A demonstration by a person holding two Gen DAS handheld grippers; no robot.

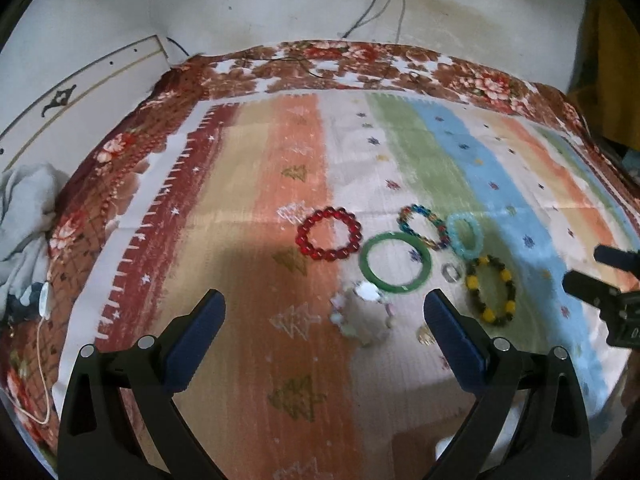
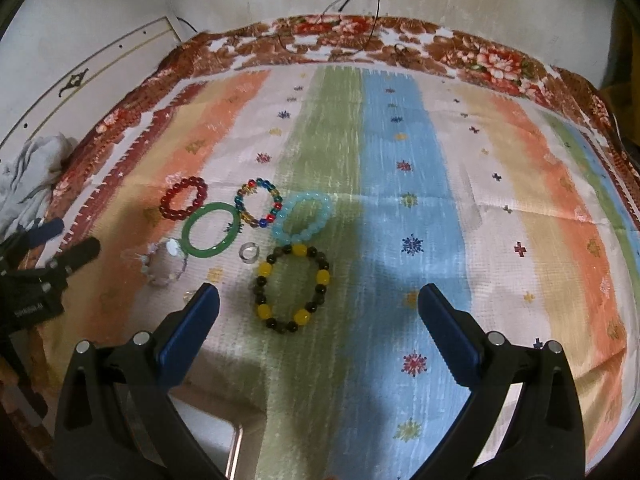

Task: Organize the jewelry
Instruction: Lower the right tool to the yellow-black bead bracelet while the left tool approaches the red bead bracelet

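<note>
Several bracelets lie on a striped cloth (image 1: 248, 184). A red bead bracelet (image 1: 329, 233), a green bangle (image 1: 395, 262), a multicolour bead bracelet (image 1: 424, 226), a light blue bracelet (image 1: 464, 235), a yellow-and-dark bead bracelet (image 1: 491, 290), a small clear ring (image 1: 451, 272) and a pale bead bracelet (image 1: 362, 312). My left gripper (image 1: 325, 308) is open above the pale bracelet. My right gripper (image 2: 319, 300) is open, with the yellow-and-dark bracelet (image 2: 293, 287) between its fingertips. The green bangle (image 2: 211, 230) and red bracelet (image 2: 183, 197) lie further left.
The cloth covers a floral bedspread (image 1: 328, 60) against a white wall with hanging cables (image 1: 380, 4). A crumpled grey garment (image 1: 24, 216) and a white cable (image 1: 44, 352) lie at the left edge. A clear box corner (image 2: 224, 440) shows under my right gripper.
</note>
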